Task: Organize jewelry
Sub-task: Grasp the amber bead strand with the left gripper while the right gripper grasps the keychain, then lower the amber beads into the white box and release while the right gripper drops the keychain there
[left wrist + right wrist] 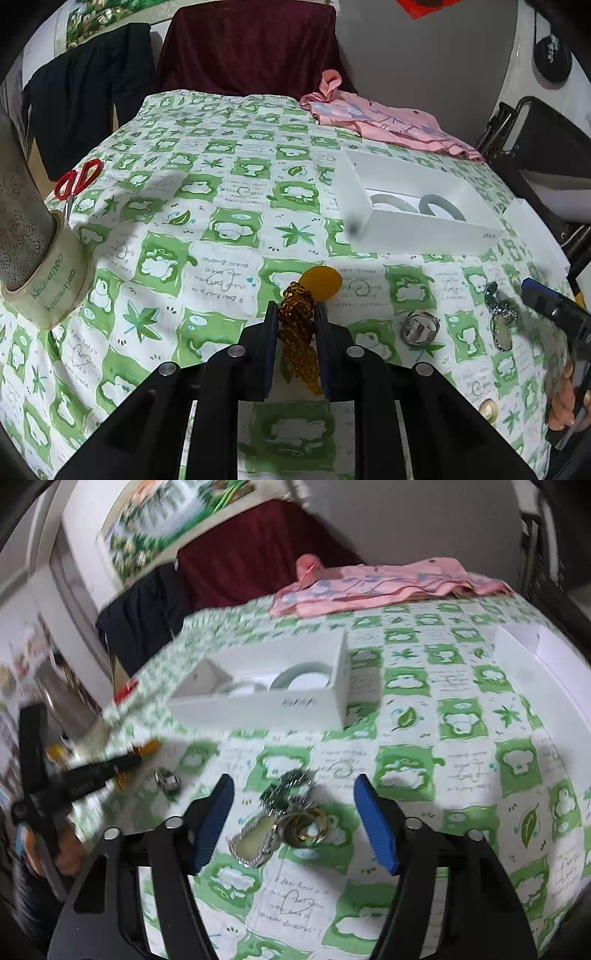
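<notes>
My left gripper [296, 334] is pinched tight on a bunched strand of amber-brown glass beads [299, 341] with a flat orange oval pendant [320, 283], which pokes out past the fingertips over the green-and-white printed tablecloth [207, 206]. I took the strand by its bunched middle so the loops stay gathered for the carry to the open white cardboard box [417, 229], which already holds two pale green jade bangles [439, 206] and lies well beyond the fingertips. My right gripper [293, 814] stands with its blue pads apart and touching nothing, straddling a silver-framed oval pendant with a pale stone [255, 840] and a heap of gold and silver rings [304, 825] just beside it, lined up, I judge, for the next pick. A small silver ring [168, 779] lies apart, to the left.
</notes>
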Tool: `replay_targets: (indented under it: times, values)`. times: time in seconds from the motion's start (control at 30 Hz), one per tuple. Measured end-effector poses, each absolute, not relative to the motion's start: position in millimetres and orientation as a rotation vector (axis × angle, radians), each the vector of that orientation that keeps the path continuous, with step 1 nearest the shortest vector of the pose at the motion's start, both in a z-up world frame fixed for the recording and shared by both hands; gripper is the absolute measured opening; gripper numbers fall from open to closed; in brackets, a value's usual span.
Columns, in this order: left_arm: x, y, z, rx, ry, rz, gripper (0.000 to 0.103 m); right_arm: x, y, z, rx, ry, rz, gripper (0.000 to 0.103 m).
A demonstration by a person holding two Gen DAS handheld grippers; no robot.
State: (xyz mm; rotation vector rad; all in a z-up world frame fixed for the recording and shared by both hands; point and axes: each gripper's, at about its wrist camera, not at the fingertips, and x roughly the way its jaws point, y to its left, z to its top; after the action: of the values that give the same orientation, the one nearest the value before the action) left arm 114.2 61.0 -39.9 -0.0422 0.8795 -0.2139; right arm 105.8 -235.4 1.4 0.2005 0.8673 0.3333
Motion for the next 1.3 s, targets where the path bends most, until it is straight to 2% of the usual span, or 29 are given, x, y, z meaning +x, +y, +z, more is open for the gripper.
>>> replay_targets:
  times: [0.2, 0.5, 0.7, 0.87, 0.93, 0.97, 1.0, 1.03, 1.07, 1.3]
  values:
    - [113.4, 59.0, -41.5, -0.032, 0.885, -0.215, 0.020, 95.0, -214.4, -11.0, 0.011, 0.927, 0.281, 0.050]
    - [114.2, 56.2, -43.6, -0.015, 0.894, -0.217, 0.020, 87.2, -266.3, -2.0, 0.175, 0.882, 0.240, 0.050]
    - [113.4, 53.7, -44.6, 0.002, 0.894, -0.218, 0.020, 91.1, -207.8, 11.7, -0.026, 0.825, 0.333, 0.050]
    - [113.4, 53.1, -44.5, 0.002, 0.894, -0.218, 0.020, 111.4, -193.4, -3.8, -0.126, 0.881, 0.284, 0.046]
    - [113.2, 52.3, -44.9, 0.004, 0.894, -0.221, 0.020, 122.1, -200.8, -13.2, -0.081, 0.944, 0.293, 0.043]
    - [112.9, 51.8, -45.0, 0.008, 0.894, -0.223, 0.020, 121.9, -202.0, -13.2, -0.073, 0.939, 0.295, 0.038]
    - [113.1, 51.0, -45.1, 0.010, 0.894, -0.224, 0.020, 120.4, -201.1, -13.1, -0.081, 0.935, 0.297, 0.024]
    - [112.5, 50.3, -45.1, 0.014, 0.892, -0.226, 0.020, 118.6, -199.1, -12.1, -0.091, 0.928, 0.302, 0.017]
    - [112.3, 49.6, -45.0, 0.016, 0.890, -0.227, 0.020, 116.0, -196.3, -10.9, -0.098, 0.919, 0.321, 0.014]
    - [111.7, 52.1, -43.2, 0.005, 0.884, -0.230, 0.020, 101.3, -211.3, 1.8, 0.029, 0.853, 0.377, 0.014]
